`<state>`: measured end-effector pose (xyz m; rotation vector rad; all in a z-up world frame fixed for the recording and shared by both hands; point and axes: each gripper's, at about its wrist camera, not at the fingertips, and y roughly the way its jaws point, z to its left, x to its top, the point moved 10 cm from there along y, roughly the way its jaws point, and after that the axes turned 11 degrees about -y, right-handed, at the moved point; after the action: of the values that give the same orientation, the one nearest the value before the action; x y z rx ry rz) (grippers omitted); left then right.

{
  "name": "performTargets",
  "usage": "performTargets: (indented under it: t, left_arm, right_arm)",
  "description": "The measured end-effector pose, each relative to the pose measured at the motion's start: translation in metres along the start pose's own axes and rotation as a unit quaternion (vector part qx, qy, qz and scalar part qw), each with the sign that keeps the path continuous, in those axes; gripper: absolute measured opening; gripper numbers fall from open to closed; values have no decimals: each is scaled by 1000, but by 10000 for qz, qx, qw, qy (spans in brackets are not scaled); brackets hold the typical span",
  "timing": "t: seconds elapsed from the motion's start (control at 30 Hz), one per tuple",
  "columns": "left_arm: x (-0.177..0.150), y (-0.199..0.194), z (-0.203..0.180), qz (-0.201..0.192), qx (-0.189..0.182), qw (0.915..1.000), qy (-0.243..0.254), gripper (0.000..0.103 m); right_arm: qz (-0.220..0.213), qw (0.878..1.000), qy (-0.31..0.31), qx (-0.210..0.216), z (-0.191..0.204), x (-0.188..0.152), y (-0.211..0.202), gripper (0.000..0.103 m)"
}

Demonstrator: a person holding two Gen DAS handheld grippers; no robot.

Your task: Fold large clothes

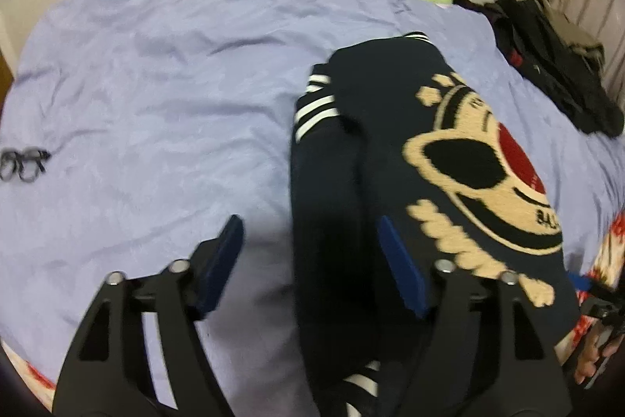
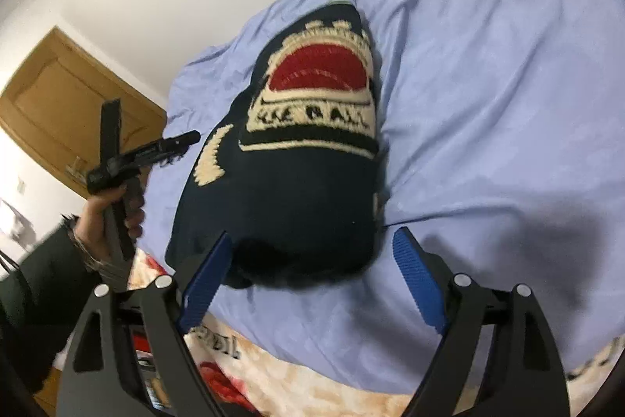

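Folded navy jacket (image 1: 390, 151) laid on bed, both hand-held grippers held apart above it.

The jacket is seen folded into a compact bundle on the lilac bedsheet (image 1: 156, 65), emblem patch (image 2: 316, 96) facing up, striped cuff (image 1: 316, 108) shown at its left side. The left hand-held gripper (image 1: 312, 256) is spread wide, nothing clamped, its right finger over the jacket's edge. The right hand-held gripper (image 2: 308, 280) is likewise spread, the near jacket edge framed between its fingers. Eyeglasses (image 1: 23, 163) are seen at the bed's left; dark clothes (image 1: 554, 65) are piled far right.

Seemingly "BALL" on jacket (image 2: 297, 151) patch
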<state>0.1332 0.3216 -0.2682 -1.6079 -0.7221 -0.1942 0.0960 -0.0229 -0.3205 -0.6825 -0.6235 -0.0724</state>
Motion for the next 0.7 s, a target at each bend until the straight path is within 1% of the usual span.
performTargets:
  t: [0.07,0.1,0.17,0.2,0.23,0.3,0.4,0.47,0.53,0.6,0.7]
  left_arm:
    - [-1,11,6,87,-238,9997,-75,77]
    - [-3,15,7,126,-294,9995,-77,77]
    - [-3,26,9,197,-386,9991,-41,81]
    - [-1,33,8,217,-499,9985,3,83]
    - [2,39,6,238,-595,9979,57,83]
    - [7,49,4,303,-760,9966,108,83]
    - [13,65,-5,512,-1174,9917,77,83]
    - [13,75,-16,774,-1554,9848,1,83]
    - [11,81,-25,948,-1778,9795,-44,83]
    - [7,84,-33,1034,-1809,9780,-2,83]
    - [-1,89,-41,1177,-1866,9754,-29,83]
  right_arm:
    - [-27,9996,204,172,-2,4,10,87]
    - [-40,9994,254,239,-2,5,16,89]
    - [-1,9991,261,323,-1,7,24,92]
    - [42,9987,292,416,0,7,30,93]
    - [96,9980,351,515,1,6,36,95]
    - [147,9976,383,558,1,7,44,99]
    - [244,9974,383,562,5,10,55,99]
    - [272,9973,418,543,6,14,61,100]
    - [277,9970,481,531,4,16,64,100]
    - [272,9968,566,491,1,17,69,100]
    - [398,9976,508,234,-2,18,80,100]
